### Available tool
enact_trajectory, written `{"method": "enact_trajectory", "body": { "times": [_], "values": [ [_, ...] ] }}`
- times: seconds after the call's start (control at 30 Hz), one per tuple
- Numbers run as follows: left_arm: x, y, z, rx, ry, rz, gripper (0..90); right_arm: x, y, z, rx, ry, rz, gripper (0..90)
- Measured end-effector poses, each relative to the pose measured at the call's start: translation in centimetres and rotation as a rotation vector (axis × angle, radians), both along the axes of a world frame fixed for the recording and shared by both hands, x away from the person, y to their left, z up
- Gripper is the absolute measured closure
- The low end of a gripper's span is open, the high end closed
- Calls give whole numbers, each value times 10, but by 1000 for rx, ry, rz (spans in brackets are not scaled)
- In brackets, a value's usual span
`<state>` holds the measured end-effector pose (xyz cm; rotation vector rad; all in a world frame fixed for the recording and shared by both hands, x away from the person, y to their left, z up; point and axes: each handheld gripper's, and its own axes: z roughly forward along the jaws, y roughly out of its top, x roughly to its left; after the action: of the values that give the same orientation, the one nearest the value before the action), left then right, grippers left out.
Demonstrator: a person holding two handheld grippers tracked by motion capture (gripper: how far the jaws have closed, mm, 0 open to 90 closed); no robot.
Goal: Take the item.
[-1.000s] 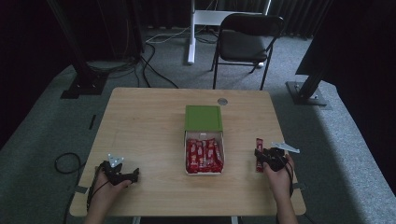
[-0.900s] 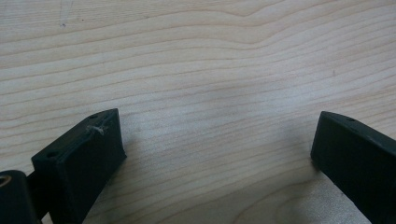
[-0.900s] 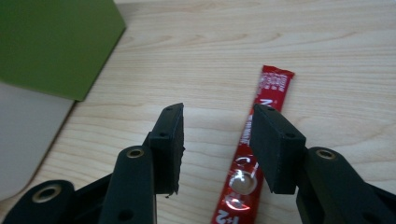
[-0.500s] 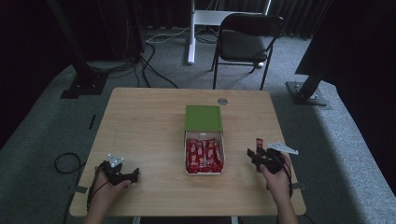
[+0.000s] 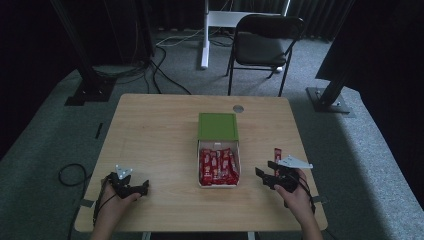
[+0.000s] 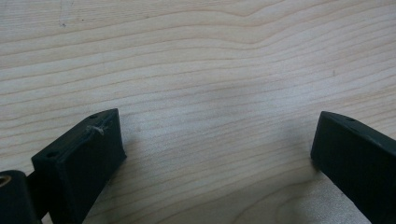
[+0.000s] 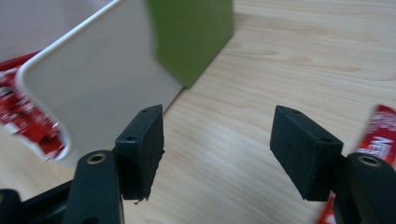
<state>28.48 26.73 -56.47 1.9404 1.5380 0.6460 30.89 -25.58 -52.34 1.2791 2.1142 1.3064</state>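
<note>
Candy is what this looks to be about: a white box with a green lid folded back sits in the middle of the table, full of red packets. One more red packet lies alone on the wood. The right gripper hovers low, jaws wide apart and holding nothing. In the right gripper view the lone packet sits just beside the gripper's right jaw, a bit ahead of it, and the box wall stands close ahead on the left side. The left gripper rests far off from the box, jaws also spread, with bare wood between them. I would guess each packet is very light, thin and bendy, with a shiny wrapper that could slip. It lies flat, so the jaws may slide over it. A good hold would be across its narrow middle, squeezing gently so the sweet inside does not crack. The box looks like thin card and could scoot if bumped.
</note>
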Motion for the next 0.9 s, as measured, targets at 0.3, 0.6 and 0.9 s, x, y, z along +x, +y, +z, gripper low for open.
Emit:
{"method": "enact_trajectory", "body": {
  "times": [0.3,0.6,0.9],
  "values": [
    [0,0,0,0,0,0,31,-9,12,-18,-26,31,145,261],
    [0,0,0,0,0,0,31,-15,19,-32,-99,26,212,267],
    [0,0,0,0,1,0,31,-16,23,-42,-172,39,242,234]
  ]
}}
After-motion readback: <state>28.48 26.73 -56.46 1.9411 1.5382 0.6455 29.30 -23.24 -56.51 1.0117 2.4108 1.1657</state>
